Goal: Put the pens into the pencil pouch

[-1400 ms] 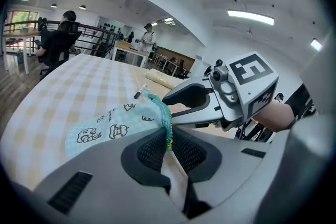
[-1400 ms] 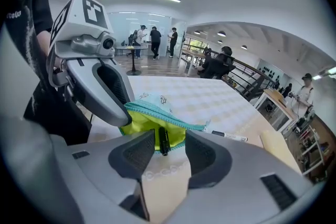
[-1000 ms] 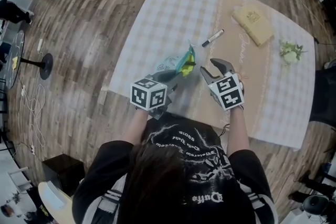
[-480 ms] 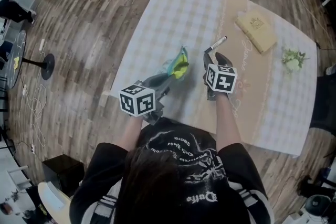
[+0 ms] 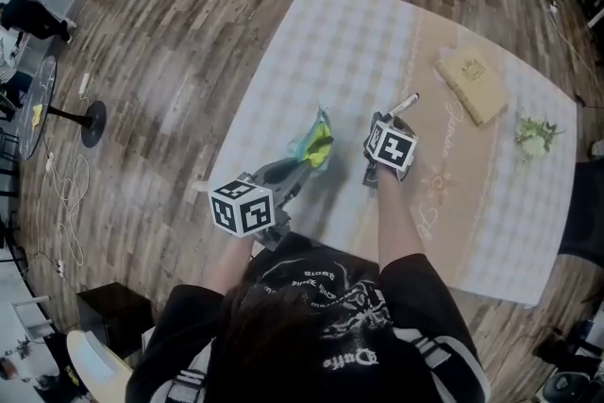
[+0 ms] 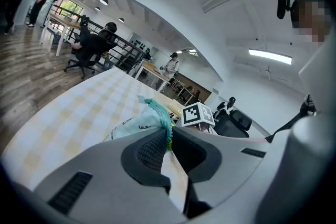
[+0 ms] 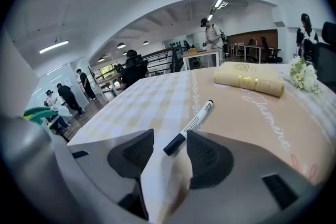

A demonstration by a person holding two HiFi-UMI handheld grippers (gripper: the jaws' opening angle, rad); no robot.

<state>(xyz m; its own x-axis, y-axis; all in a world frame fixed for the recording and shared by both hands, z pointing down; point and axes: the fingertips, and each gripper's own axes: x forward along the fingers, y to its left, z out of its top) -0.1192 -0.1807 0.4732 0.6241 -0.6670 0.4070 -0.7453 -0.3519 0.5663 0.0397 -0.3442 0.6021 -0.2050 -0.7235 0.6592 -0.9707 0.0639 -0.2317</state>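
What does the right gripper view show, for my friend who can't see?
The right gripper, its jaws just opening wider, reaches around the dark-capped end of a white pen lying on the table, not squeezing it. Behind lie a cream book and white flowers.

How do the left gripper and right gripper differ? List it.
Left gripper is shut on the teal fabric pouch; right gripper is open, its jaws have just been opening. Left gripper grips its load; right gripper only straddles the dark end of the white marker pen, unpinched. Both carry black-and-white marker cubes.
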